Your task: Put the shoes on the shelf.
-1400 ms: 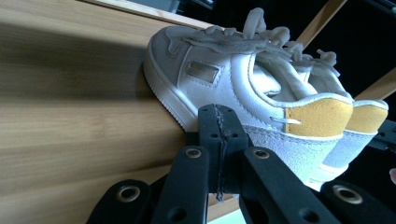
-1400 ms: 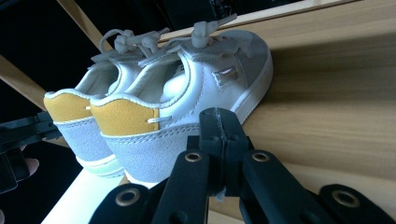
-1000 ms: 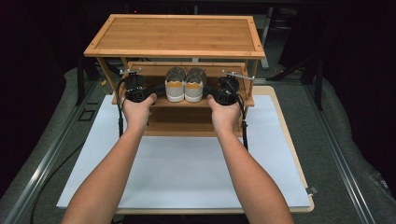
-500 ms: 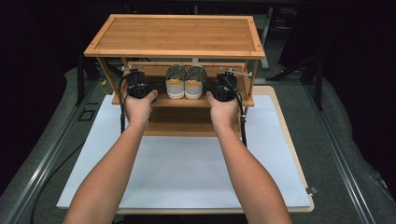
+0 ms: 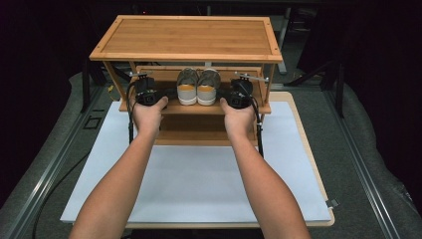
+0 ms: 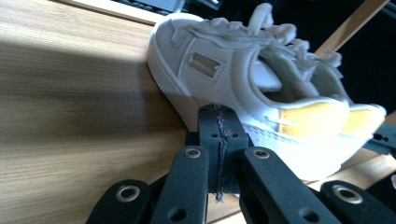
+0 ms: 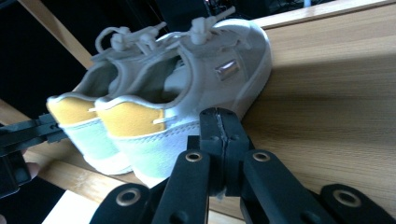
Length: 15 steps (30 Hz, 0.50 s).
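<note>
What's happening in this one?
A person holds a left gripper and a right gripper, one on each side of a pair of shoes on the middle shelf of a wooden rack. Both sets of jaws are shut, with nothing between them, close beside the soles.

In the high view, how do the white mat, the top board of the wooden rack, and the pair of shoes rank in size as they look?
1. White mat, largest, though it lies nearest the camera.
2. Top board of the rack.
3. Pair of shoes, clearly smallest.
</note>
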Each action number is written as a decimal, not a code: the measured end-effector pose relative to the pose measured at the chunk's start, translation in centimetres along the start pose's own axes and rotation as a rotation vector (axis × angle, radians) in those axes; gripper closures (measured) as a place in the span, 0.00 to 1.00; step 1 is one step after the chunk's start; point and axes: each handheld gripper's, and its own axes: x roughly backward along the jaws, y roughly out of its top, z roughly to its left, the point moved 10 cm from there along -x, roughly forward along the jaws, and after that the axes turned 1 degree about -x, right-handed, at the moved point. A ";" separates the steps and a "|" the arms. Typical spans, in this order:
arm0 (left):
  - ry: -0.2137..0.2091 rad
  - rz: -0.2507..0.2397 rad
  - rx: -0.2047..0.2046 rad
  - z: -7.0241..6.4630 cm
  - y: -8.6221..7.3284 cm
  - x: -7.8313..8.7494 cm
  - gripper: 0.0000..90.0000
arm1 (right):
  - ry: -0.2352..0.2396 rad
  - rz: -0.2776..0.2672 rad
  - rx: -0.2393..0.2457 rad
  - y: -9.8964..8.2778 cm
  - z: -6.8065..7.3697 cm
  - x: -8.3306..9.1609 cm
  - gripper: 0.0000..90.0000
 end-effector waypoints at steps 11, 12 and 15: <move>-0.066 -0.054 -0.025 -1.2 -0.8 2.8 1.00 | 0.008 -0.014 0.045 -1.1 0.8 2.0 0.98; -0.070 -0.055 -0.034 -1.4 -1.0 3.5 1.00 | 0.019 -0.015 0.072 -1.4 1.2 2.7 0.98; -0.070 -0.050 -0.057 -1.7 -1.3 4.3 1.00 | 0.022 -0.013 0.086 -1.7 1.4 3.4 0.97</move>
